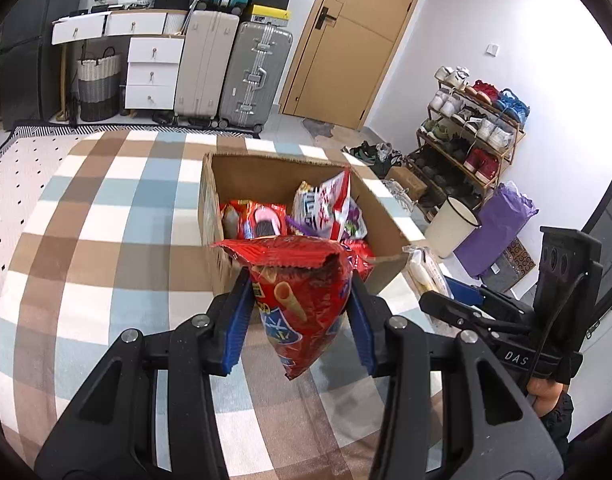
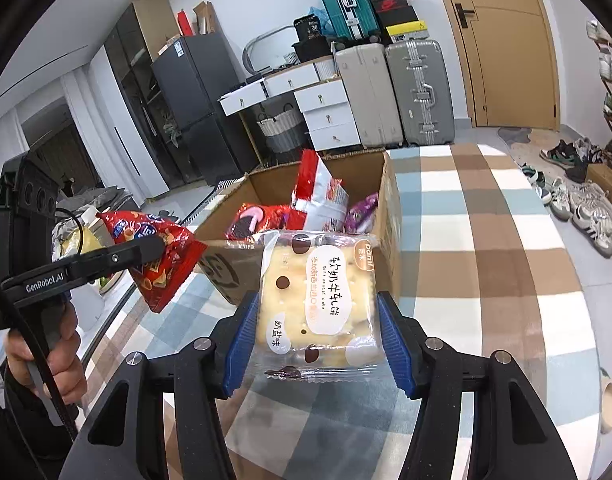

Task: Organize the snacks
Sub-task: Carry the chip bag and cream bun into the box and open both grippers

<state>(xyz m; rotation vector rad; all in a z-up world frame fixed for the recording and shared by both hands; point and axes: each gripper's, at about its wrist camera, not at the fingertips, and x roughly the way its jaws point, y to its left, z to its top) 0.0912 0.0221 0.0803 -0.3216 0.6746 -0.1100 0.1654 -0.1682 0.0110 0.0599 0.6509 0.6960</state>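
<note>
My left gripper [image 1: 299, 300] is shut on a red snack bag [image 1: 301, 300], which hangs between its blue pads just in front of the cardboard box [image 1: 241, 164]. From the right wrist view that same red bag [image 2: 161, 256] hangs at the left, pinched by the left gripper [image 2: 153, 246]. My right gripper [image 2: 316, 320] is shut on a clear-wrapped cream cracker pack [image 2: 316, 300], held upright before the box [image 2: 390, 208]. Inside the box lie several snack packets [image 1: 306, 212], red, white and purple.
The box stands on a checked brown, blue and white cloth [image 1: 105, 240]. Behind it are suitcases [image 1: 229, 68] and white drawers [image 1: 153, 72]. A shoe rack [image 1: 470, 132], a white bin [image 1: 452, 226] and a purple bag [image 1: 494, 228] stand at the right. A hand [image 2: 53, 352] grips the left tool.
</note>
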